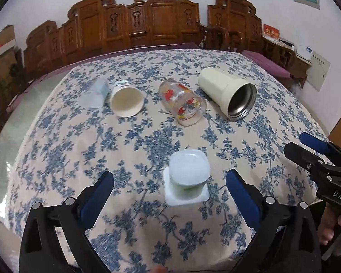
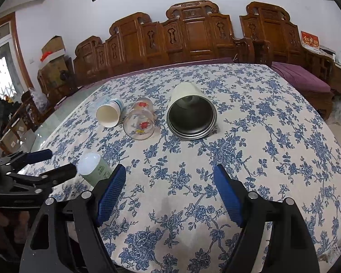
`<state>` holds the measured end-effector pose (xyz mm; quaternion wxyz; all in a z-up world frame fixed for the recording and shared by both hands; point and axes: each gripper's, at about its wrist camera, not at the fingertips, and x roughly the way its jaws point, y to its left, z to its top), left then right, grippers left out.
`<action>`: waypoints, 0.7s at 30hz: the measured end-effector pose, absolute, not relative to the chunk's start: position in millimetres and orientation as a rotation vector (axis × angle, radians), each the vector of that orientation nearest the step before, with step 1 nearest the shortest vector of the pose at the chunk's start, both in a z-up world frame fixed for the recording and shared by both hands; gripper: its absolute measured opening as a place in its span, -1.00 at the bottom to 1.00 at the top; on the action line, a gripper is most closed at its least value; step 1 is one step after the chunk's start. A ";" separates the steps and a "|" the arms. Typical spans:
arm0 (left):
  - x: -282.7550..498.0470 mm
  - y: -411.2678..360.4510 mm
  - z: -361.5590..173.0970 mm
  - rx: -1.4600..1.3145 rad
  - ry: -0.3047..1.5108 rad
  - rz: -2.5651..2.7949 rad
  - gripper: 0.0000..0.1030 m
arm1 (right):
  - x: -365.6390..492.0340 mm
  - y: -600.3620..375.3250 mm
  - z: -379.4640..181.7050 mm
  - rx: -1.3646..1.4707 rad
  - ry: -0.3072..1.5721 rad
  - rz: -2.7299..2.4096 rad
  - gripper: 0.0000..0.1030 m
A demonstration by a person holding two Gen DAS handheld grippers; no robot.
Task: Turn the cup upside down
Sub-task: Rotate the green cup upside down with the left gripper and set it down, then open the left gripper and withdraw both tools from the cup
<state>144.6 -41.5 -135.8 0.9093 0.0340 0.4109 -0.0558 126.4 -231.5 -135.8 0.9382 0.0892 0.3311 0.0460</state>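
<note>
Left gripper has its blue pads spread wide with nothing between them touching; the little plastic yogurt cup sits in the gap between the fingers, apart from both pads. That cup is already standing upside down on the tablecloth, wide rim flat on the cloth, white bottom facing up. From the right wrist view you can see its green label side, just beside the right gripper's left pad.

Right gripper is also spread open and holding nothing, hovering over bare floral cloth near the front edge.

Further back there's a row of cups all lying on their sides: a clear plastic cup on the far left, a paper cup touching or just beside it, a glass with red flower print, then a cream thermos cup with a steel inside. Behind the table is a carved wooden bench.
</note>
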 end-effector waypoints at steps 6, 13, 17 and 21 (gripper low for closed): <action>131.3 -23.3 -123.2 0.038 0.849 -0.082 0.85 | 120.8 -225.7 -132.1 0.177 0.688 0.082 0.95; 112.3 -4.3 -108.1 0.004 0.802 -0.079 0.85 | 110.8 -206.2 -123.3 0.165 0.706 0.101 0.95; 99.6 -0.8 -98.2 0.008 0.777 -0.079 0.85 | 95.0 -195.1 -107.1 0.139 0.675 0.096 0.95; 80.9 -1.2 -82.8 0.034 0.735 -0.076 0.85 | 78.3 -189.1 -85.0 0.136 0.637 0.097 0.95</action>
